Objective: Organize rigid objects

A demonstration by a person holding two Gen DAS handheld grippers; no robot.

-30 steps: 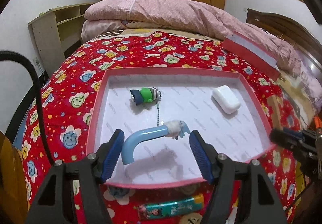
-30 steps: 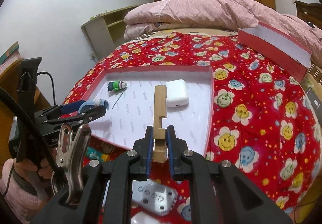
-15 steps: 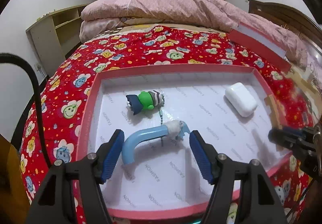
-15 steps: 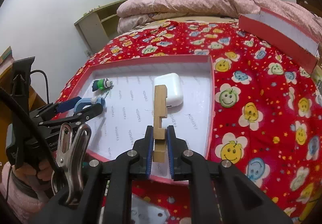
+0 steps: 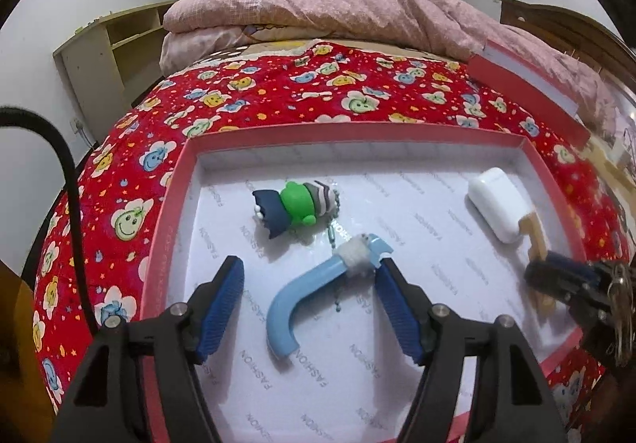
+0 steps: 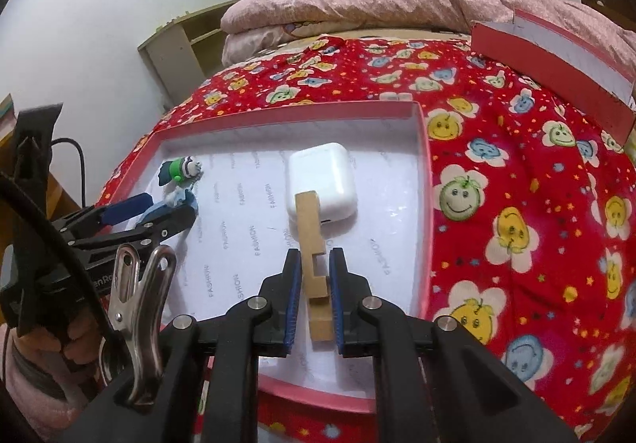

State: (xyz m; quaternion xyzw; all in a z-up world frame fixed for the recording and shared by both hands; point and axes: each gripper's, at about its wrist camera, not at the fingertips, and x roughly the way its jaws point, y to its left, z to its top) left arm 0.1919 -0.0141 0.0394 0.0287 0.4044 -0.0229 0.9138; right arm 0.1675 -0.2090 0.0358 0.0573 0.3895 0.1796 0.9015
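A pink-rimmed tray point(image 5: 187, 148) with a white floor lies on the red bed cover. In it are a green and blue figure keychain point(image 5: 296, 206), a white earbud case point(image 5: 497, 204) and a light blue hook point(image 5: 314, 294). My left gripper point(image 5: 310, 304) is open; the hook lies between its fingers, its wrapped end against the right finger. My right gripper point(image 6: 312, 300) has a notched wooden block point(image 6: 312, 240) between its pads with small gaps either side. The block's far end is beside the white case point(image 6: 322, 180) over the tray point(image 6: 421, 172).
A red and white box lid point(image 6: 556, 57) lies on the bed cover at the far right. A folded pink quilt point(image 5: 338, 9) lies at the head of the bed. A wooden shelf unit point(image 5: 103, 45) stands by the left wall.
Both grippers have moved forward over the tray and lower. The blue hook has tilted between the left fingers. The right jaws have parted slightly around the wooden block.
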